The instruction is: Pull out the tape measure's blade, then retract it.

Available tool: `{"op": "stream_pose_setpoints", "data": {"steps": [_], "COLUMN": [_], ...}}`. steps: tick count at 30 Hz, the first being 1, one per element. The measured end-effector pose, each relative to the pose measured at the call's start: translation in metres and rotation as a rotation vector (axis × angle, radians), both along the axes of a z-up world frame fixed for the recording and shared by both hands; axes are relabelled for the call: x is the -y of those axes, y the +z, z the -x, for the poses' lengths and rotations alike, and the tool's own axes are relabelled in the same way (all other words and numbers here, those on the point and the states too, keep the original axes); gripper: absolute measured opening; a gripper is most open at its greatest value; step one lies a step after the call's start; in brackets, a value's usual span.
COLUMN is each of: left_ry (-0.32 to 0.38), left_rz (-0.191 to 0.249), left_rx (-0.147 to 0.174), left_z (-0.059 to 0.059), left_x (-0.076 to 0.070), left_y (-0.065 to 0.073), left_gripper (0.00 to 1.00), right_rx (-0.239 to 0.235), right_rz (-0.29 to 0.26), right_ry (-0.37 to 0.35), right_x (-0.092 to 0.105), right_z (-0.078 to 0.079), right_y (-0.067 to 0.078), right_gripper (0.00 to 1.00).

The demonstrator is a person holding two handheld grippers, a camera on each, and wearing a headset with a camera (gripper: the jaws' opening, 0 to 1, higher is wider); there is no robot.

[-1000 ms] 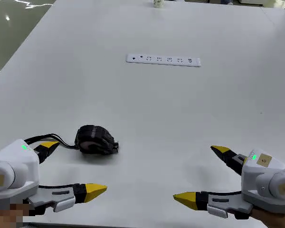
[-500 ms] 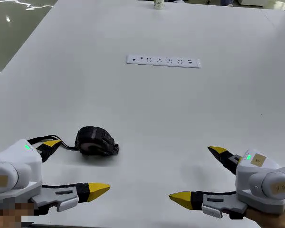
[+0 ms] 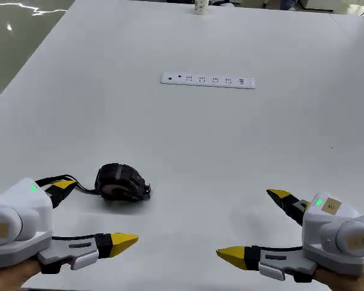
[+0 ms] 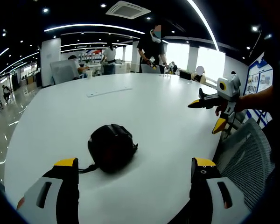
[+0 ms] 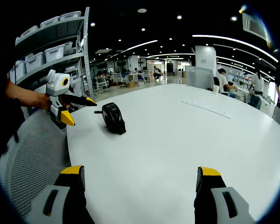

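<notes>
- The tape measure is a chunky black one. It's lying on the white worktop, down toward the near left corner and a little in from the near edge. The blade is wound in.
- A thin black strap trails off the case to the left. It runs right up by the far jaw of the left gripper. Can't tell if it actually touches.
- The left gripper sits just beside the tape measure on its near-left side. Its jaws are spread wide, with nothing between them, and it isn't touching the case. In the left gripper view the case sits just ahead of the gap between the two yellow tips.
- The right gripper is well apart from the tape measure, over by the near right of the worktop. Its jaws are also wide apart and hold nothing. Looks like it hangs a bit above the surface, going by the faint shadow.
- A white power strip lies flat further back, about mid-worktop, running left to right.
- A small white cup stands way out at the far edge.
- A grey mesh chair back shows at the near edge in the right gripper view.
- Behind all that are grey shelves with bins and a few people around the office.
</notes>
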State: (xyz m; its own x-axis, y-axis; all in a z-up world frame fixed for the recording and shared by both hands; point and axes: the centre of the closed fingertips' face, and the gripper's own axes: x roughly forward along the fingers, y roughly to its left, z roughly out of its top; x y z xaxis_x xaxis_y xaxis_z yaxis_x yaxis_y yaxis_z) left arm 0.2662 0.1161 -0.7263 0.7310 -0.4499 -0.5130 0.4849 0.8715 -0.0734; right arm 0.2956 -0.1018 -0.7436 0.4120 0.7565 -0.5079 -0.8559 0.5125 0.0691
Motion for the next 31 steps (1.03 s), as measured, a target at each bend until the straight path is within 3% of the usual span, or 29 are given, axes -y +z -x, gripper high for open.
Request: {"op": "stream_pose_setpoints", "data": {"steps": [6, 7, 19, 31], "left_ry": [-0.004, -0.01, -0.031, -0.032], "left_rz": [-0.01, 0.002, -0.029, -0.033], "left_rx": [0.006, -0.004, -0.015, -0.008], "left_z": [0.0001, 0.0015, 0.0047, 0.0043], "left_x": [-0.0015, -0.0003, -0.0018, -0.002], "left_y": [0.0011, 0.0005, -0.0032, -0.0015], "left_gripper": [0.99, 0.99, 0.99, 0.99], "right_rx": [0.0, 0.0, 0.002, 0.002], "right_rz": [-0.001, -0.002, -0.002, -0.001], "right_ry": [-0.002, -0.003, -0.005, -0.007], "right_x": [0.0005, 0.0006, 0.0012, 0.0028], "right_z": [-0.0004, -0.0005, -0.0012, -0.0007], "right_y": [0.001, 0.0014, 0.0027, 0.0029], "right_gripper": [0.99, 0.99, 0.99, 0.99]}}
